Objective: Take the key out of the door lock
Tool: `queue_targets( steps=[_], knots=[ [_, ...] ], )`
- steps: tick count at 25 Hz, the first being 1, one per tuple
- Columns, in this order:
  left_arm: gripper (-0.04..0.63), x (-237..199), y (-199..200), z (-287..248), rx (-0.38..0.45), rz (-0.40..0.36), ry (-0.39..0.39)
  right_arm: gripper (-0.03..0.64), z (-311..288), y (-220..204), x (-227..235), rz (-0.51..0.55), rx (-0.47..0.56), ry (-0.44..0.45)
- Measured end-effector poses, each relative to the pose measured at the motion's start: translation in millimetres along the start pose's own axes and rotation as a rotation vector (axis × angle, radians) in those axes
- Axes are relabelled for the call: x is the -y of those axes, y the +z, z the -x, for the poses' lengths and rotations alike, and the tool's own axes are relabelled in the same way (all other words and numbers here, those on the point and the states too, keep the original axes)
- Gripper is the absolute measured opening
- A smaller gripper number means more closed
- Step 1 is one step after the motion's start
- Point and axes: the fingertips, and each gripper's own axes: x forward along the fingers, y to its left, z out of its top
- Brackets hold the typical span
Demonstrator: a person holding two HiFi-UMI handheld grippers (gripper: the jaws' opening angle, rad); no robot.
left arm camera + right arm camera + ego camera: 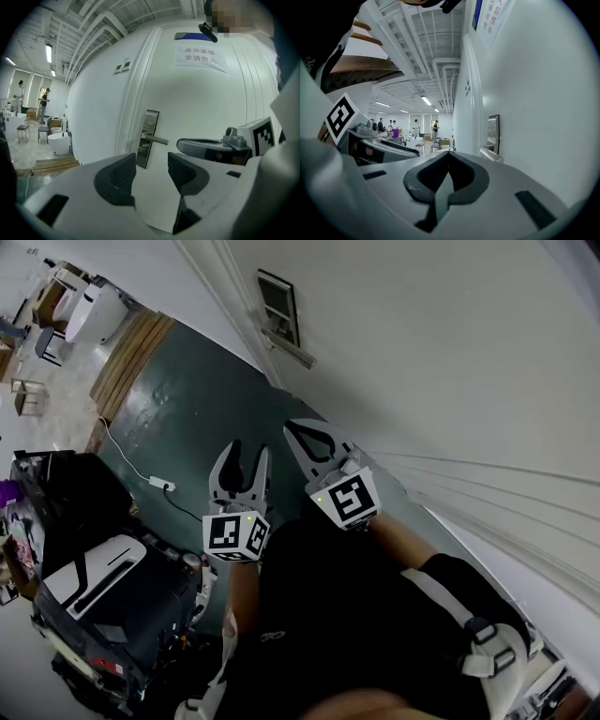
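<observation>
Grey left tongs (151, 164) gape empty; right tongs (448, 157) meet, empty.

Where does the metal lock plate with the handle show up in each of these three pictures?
Head view: lock plate near the top, left of centre.
Left gripper view: lock plate at centre.
Right gripper view: lock plate right of centre, seen edge-on.
Shared landmark: the white door carrying it.
</observation>
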Motion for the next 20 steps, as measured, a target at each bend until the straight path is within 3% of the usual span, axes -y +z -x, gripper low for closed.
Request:
queue_targets(
  steps=[7, 20],
  knots=[
    [0.206, 5, -7, -28, -0.035, -0.005, -0.037, 0.008, 1, -3, 25, -0.032, 0.02, -0.042],
    [0.206, -12, 4, -63, -0.032, 0.051, -0.123, 0.008, -20, 4, 46, -0.027, 0.007, -0.117]
  ],
)
